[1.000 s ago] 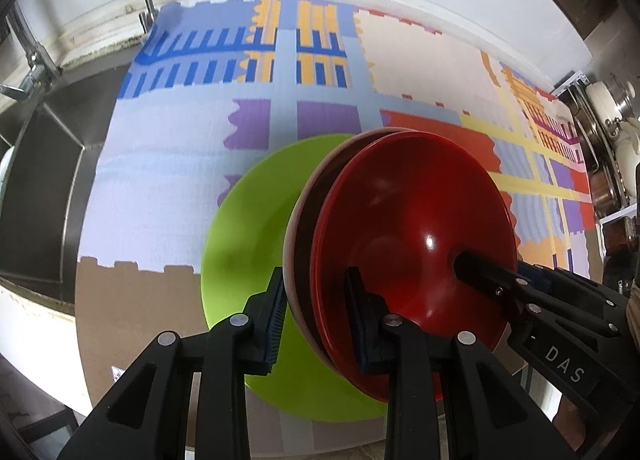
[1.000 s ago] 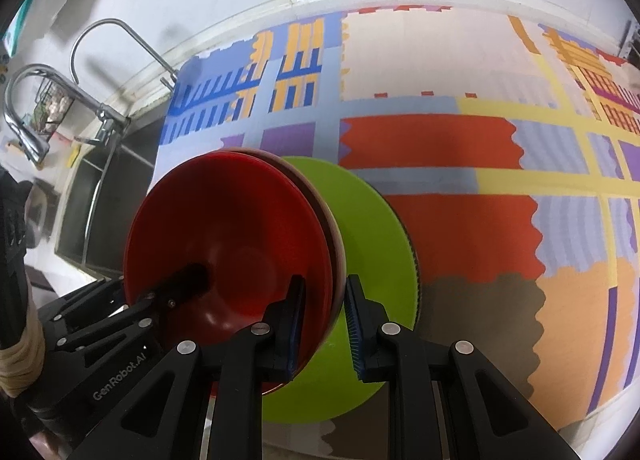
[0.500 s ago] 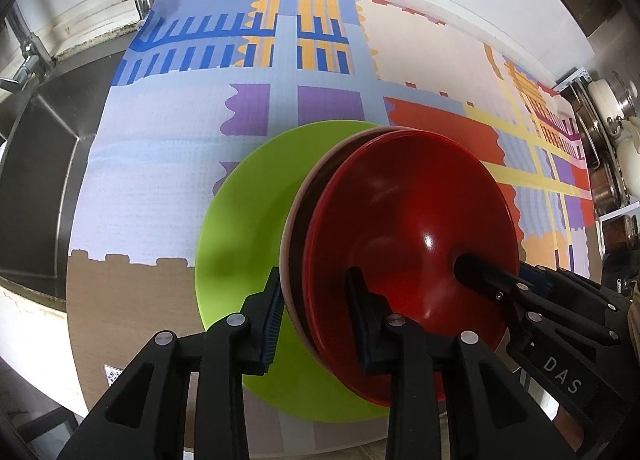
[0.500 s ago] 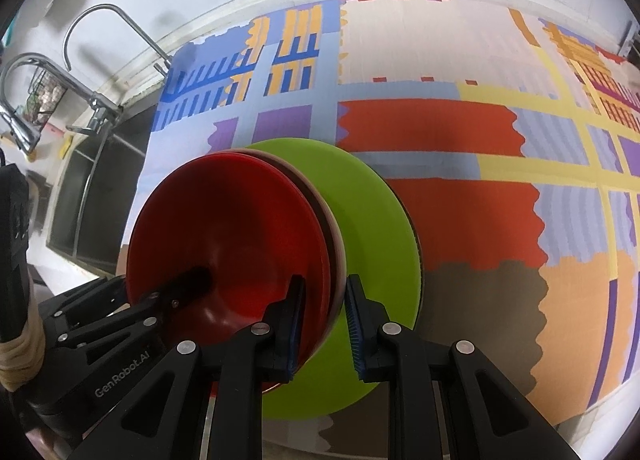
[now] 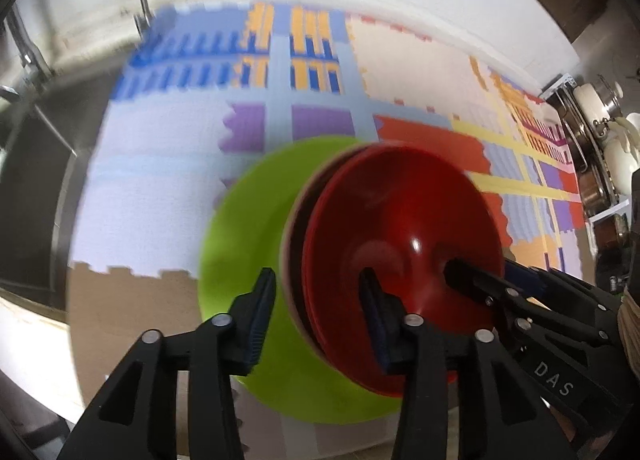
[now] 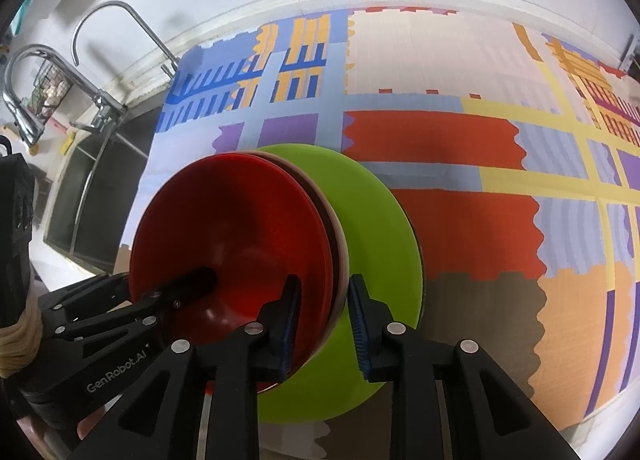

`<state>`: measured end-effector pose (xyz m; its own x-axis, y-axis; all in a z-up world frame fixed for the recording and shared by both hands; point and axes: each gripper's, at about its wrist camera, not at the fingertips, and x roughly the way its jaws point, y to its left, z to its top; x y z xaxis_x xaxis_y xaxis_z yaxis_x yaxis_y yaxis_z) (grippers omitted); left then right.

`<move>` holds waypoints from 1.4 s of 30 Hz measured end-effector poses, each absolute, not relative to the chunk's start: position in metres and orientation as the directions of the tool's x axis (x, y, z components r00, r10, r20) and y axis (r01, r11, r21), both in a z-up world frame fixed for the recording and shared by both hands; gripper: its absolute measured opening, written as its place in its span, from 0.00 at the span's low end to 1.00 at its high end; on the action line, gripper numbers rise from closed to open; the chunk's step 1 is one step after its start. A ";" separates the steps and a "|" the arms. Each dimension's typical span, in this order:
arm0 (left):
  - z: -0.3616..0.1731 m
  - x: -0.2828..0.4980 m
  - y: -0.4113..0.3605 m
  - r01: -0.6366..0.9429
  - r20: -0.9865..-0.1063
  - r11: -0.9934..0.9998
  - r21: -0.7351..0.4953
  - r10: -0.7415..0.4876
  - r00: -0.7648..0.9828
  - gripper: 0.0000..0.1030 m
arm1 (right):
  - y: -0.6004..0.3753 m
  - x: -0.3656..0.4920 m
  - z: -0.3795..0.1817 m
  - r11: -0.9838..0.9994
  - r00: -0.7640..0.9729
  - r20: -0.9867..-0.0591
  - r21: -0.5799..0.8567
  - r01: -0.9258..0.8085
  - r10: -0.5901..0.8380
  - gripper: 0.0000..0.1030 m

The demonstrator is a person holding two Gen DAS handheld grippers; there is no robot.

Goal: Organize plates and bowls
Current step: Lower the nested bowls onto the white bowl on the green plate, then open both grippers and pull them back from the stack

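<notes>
A glossy red bowl (image 5: 400,228) is nested in a pink-rimmed dish (image 5: 290,228), and both rest on a lime green plate (image 5: 240,244) lying on the patterned mat. My left gripper (image 5: 316,300) straddles the stack's near rim; its jaws are opening and the pads stand off the rim. In the right wrist view, the red bowl (image 6: 232,228) and green plate (image 6: 380,236) appear again. My right gripper (image 6: 324,300) straddles the opposite rim, its jaws also opening, with a thin gap at each pad.
The colourful foam mat (image 6: 440,132) covers the counter up to the white back wall. A steel sink (image 5: 36,180) with a faucet (image 6: 100,40) lies to the left. Pots on a rack (image 5: 600,108) stand at the far right. The counter's front edge runs just below the plate.
Both grippers' jaws have widened and come off the stack's rim that they were pinching. The bowls and green plate sit in about the same place. The left view has blurred.
</notes>
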<state>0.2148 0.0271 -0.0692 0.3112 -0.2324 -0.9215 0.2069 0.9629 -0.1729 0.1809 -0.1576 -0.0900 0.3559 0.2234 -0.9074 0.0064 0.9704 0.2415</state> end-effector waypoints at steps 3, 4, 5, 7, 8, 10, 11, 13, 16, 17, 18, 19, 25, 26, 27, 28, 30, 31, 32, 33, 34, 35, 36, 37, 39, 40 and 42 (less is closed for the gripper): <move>-0.049 0.204 0.027 0.233 -0.882 0.967 -0.105 -0.199 0.427 0.56 | -0.158 0.171 -0.080 0.972 0.401 -0.890 0.236 0.003 0.215 0.32; -0.043 0.201 0.028 0.237 -0.869 0.967 -0.095 -0.196 0.454 0.59 | -0.158 0.168 -0.077 0.972 0.416 -0.884 0.234 0.004 0.211 0.33; -0.039 0.198 0.029 0.240 -0.858 0.967 -0.086 -0.194 0.475 0.60 | -0.159 0.164 -0.072 0.974 0.438 -0.877 0.225 0.011 0.198 0.35; -0.029 0.189 0.029 0.247 -0.831 0.967 -0.061 -0.186 0.524 0.63 | -0.162 0.156 -0.062 0.978 0.483 -0.858 0.207 0.014 0.175 0.38; -0.025 0.186 0.029 0.248 -0.821 0.967 -0.055 -0.185 0.540 0.67 | -0.164 0.151 -0.057 0.980 0.511 -0.844 0.196 0.016 0.161 0.42; -0.018 0.175 0.030 0.236 -0.792 0.971 -0.041 -0.175 0.585 0.68 | -0.169 0.142 -0.048 0.983 0.561 -0.816 0.183 0.027 0.136 0.51; -0.016 0.170 0.030 0.225 -0.779 0.974 -0.032 -0.166 0.605 0.72 | -0.171 0.138 -0.045 0.983 0.582 -0.804 0.178 0.035 0.124 0.55; -0.012 0.160 0.030 0.210 -0.758 0.977 -0.025 -0.156 0.634 0.76 | -0.175 0.129 -0.040 0.985 0.616 -0.781 0.164 0.045 0.102 0.59; -0.008 0.142 0.029 0.189 -0.727 0.982 -0.011 -0.137 0.673 0.79 | -0.182 0.115 -0.036 0.988 0.650 -0.756 0.149 0.048 0.082 0.64; -0.006 0.134 0.028 0.180 -0.719 0.984 -0.004 -0.128 0.683 0.80 | -0.184 0.109 -0.035 0.988 0.661 -0.746 0.145 0.049 0.077 0.66; -0.005 0.127 0.027 0.178 -0.710 0.984 -0.002 -0.127 0.693 0.81 | -0.187 0.103 -0.033 0.989 0.674 -0.736 0.141 0.050 0.071 0.66; -0.004 0.120 0.027 0.176 -0.703 0.984 0.000 -0.125 0.701 0.84 | -0.189 0.095 -0.031 0.989 0.687 -0.724 0.135 0.051 0.064 0.67; 0.002 0.071 0.021 0.147 -0.644 0.989 0.015 -0.102 0.759 0.90 | -0.195 0.051 -0.022 0.996 0.755 -0.654 0.088 0.028 0.037 0.74; 0.003 0.063 0.019 0.142 -0.633 0.990 0.016 -0.100 0.767 0.92 | -0.197 0.042 -0.020 0.996 0.766 -0.642 0.083 0.029 0.031 0.76; 0.005 0.052 0.018 0.137 -0.618 0.990 0.022 -0.094 0.780 0.93 | -0.199 0.036 -0.019 0.996 0.773 -0.634 0.082 0.032 0.028 0.77; 0.006 0.046 0.017 0.133 -0.611 0.991 0.027 -0.089 0.787 0.94 | -0.201 0.028 -0.017 0.996 0.783 -0.621 0.083 0.037 0.022 0.78; 0.009 0.031 0.015 0.124 -0.592 0.992 0.037 -0.079 0.802 0.95 | -0.204 0.012 -0.013 0.996 0.801 -0.598 0.083 0.044 0.015 0.79; 0.011 0.022 0.014 0.120 -0.584 0.992 0.044 -0.072 0.808 0.96 | -0.206 0.003 -0.011 0.995 0.810 -0.587 0.086 0.045 0.014 0.80; 0.013 0.015 0.014 0.117 -0.577 0.992 0.048 -0.068 0.814 0.96 | -0.206 -0.002 -0.010 0.995 0.813 -0.582 0.086 0.044 0.015 0.82; 0.015 0.005 0.013 0.116 -0.565 0.992 0.051 -0.067 0.822 0.96 | -0.207 -0.009 -0.008 0.995 0.816 -0.577 0.086 0.043 0.015 0.83; 0.017 -0.001 0.013 0.112 -0.560 0.992 0.055 -0.062 0.826 0.97 | -0.208 -0.017 -0.006 0.995 0.821 -0.570 0.091 0.042 0.017 0.84; 0.018 -0.009 0.013 0.106 -0.552 0.993 0.057 -0.057 0.832 0.97 | -0.208 -0.023 -0.005 0.995 0.825 -0.564 0.093 0.041 0.019 0.85; 0.020 -0.016 0.012 0.103 -0.546 0.993 0.058 -0.055 0.836 0.97 | -0.208 -0.029 -0.004 0.995 0.829 -0.559 0.091 0.039 0.018 0.85; 0.021 -0.021 0.012 0.100 -0.542 0.993 0.058 -0.053 0.839 0.97 | -0.207 -0.038 -0.002 0.996 0.834 -0.552 0.086 0.036 0.017 0.86; 0.025 -0.033 0.013 0.096 -0.536 0.994 0.057 -0.051 0.843 0.98 | -0.207 -0.048 0.000 0.996 0.840 -0.542 0.081 0.033 0.016 0.87; 0.026 -0.038 0.013 0.094 -0.533 0.994 0.055 -0.051 0.845 0.99 | -0.207 -0.056 0.002 0.996 0.843 -0.538 0.079 0.031 0.017 0.87; 0.028 -0.047 0.014 0.091 -0.530 0.994 0.054 -0.049 0.847 0.99 | -0.207 -0.065 0.004 0.996 0.844 -0.536 0.081 0.025 0.022 0.87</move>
<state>-0.0471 0.0137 0.0280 0.8468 -0.0489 -0.5296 0.0912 0.9944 0.0540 -0.0649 -0.2068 0.0044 0.8442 0.0220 -0.5356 0.0253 0.9964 0.0809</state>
